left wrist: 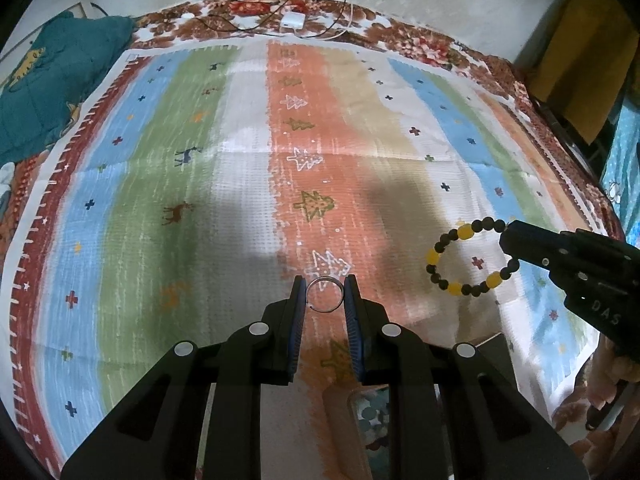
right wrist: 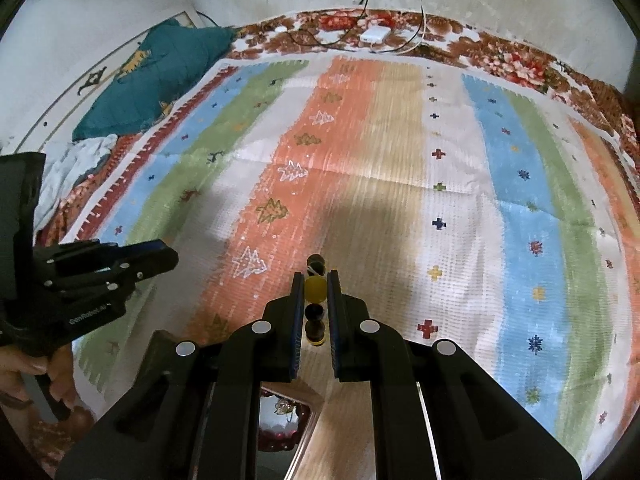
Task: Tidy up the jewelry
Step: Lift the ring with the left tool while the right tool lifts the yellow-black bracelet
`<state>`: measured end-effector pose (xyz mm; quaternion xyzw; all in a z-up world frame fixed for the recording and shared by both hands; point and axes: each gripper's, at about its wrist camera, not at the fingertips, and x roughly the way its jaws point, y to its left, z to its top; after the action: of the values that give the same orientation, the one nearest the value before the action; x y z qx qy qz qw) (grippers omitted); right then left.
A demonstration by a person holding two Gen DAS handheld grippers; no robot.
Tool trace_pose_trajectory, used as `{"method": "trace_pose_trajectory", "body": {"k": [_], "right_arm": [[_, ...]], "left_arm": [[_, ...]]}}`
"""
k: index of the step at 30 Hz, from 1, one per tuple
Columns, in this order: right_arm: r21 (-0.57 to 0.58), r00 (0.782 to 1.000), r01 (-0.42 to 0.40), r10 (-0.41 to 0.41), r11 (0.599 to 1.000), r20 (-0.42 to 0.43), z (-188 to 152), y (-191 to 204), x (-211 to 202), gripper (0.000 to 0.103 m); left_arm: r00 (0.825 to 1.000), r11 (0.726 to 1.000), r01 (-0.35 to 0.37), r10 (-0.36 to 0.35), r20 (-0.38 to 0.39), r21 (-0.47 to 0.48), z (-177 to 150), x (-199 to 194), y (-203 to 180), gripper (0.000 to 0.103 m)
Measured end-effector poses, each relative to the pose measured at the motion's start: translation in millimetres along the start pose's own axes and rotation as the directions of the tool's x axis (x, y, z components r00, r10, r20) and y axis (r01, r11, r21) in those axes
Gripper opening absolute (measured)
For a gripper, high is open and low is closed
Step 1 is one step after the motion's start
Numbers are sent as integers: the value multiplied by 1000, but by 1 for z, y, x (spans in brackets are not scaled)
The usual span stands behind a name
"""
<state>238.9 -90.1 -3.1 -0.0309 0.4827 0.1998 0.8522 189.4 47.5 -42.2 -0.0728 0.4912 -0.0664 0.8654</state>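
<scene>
Ring (left wrist: 324, 295) between left tongs (left wrist: 325, 294), bracelet (left wrist: 466, 258) in right tongs (right wrist: 316, 280), above mat (left wrist: 224, 184).

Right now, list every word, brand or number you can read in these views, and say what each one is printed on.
"DAS": pale letters on the black body of the right hand-held gripper, seen from the left wrist view; any further letters run out of sight.
"GenRobot.ai": small white print on the black body of the left hand-held gripper, seen from the right wrist view; slightly blurred.
The striped patterned cloth carries only trees, deer and crosses, no text.
</scene>
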Motion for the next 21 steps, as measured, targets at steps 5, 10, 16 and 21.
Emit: {"method": "trace_pose_trajectory", "body": {"k": [5,10,16,21], "right_arm": [[-16,1000,-2,2,1000,20,-2,5,-12,12],[-35,998,-17,19,999,57,-3,11,-30,12],[-50,996,-36,40,998,77,-9,18,-45,12],[-57,996,-40,44,998,77,-15,19,-50,12]], "left_arm": [[1000,1000,4,-4,14,9,-4,-8,-6,19],[999,1000,20,-20,28,9,-10,-18,-10,19],[999,1000,26,-27,43,17,-16,-28,-15,19],[998,999,22,-23,55,28,-23,-34,-21,19]]}}
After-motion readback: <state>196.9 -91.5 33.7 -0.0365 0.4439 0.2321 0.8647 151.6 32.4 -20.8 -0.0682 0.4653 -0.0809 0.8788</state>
